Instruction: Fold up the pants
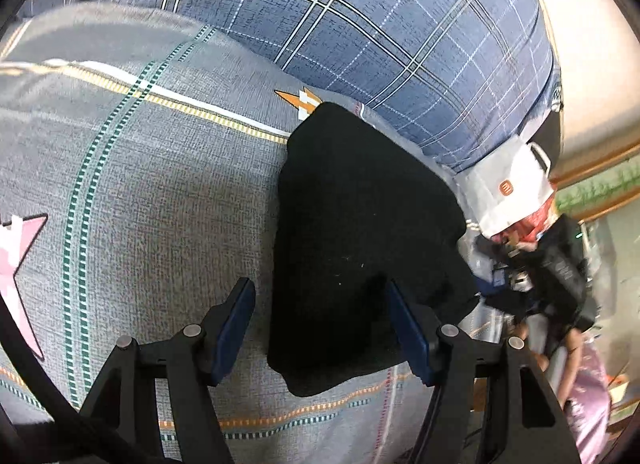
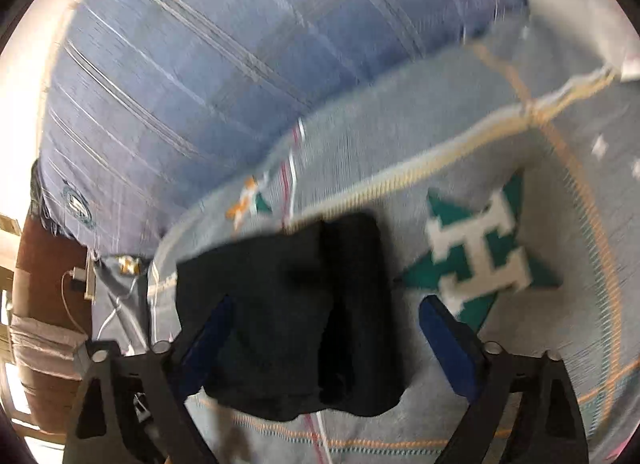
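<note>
Black folded pants point(image 1: 360, 224), grey bedsheet point(image 1: 160, 192) with teal and yellow dashed stripes, blue plaid quilt point(image 1: 380, 32), teal-and-white emblem point(image 2: 484, 252), white bag point(image 1: 508, 192) with orange logo

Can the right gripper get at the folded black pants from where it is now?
Probably yes. The right gripper is open, its jaws either side of the black pants lying folded on the grey bedspread, with nothing in between. The view is blurred, so contact is unclear.

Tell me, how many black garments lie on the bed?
1: the folded black pants lie on the grey patterned sheet, below the blue plaid quilt. Others may be hidden.
</note>
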{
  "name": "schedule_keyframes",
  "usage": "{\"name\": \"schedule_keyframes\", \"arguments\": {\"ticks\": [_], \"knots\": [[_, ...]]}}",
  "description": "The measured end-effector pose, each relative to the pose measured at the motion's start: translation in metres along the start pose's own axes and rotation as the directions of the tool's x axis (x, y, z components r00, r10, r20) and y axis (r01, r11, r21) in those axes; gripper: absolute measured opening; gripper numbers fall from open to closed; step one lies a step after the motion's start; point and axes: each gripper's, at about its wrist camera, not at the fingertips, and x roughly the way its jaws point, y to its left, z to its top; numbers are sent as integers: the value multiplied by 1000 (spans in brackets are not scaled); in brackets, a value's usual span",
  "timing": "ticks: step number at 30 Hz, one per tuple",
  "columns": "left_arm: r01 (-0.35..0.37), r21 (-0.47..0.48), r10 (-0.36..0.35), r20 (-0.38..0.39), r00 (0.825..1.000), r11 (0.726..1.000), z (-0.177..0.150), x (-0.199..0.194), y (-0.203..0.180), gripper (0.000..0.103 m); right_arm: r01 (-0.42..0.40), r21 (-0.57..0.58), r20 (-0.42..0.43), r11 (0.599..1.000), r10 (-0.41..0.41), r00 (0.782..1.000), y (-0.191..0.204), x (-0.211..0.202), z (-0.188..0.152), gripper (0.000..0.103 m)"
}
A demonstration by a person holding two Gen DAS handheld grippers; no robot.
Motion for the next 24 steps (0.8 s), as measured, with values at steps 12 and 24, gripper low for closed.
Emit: {"name": "schedule_keyframes", "arguments": {"ticks": [12,24], "knots": [[-88,74,91,-36,995,993,46,-1,-13,68,50,-12,46,999,-50,998,3,-2,5,80],[91,-126,-98,-50,994,988,39,17,27,68,92,-84,-42,992,-95,995,20,43,8,80]]}}
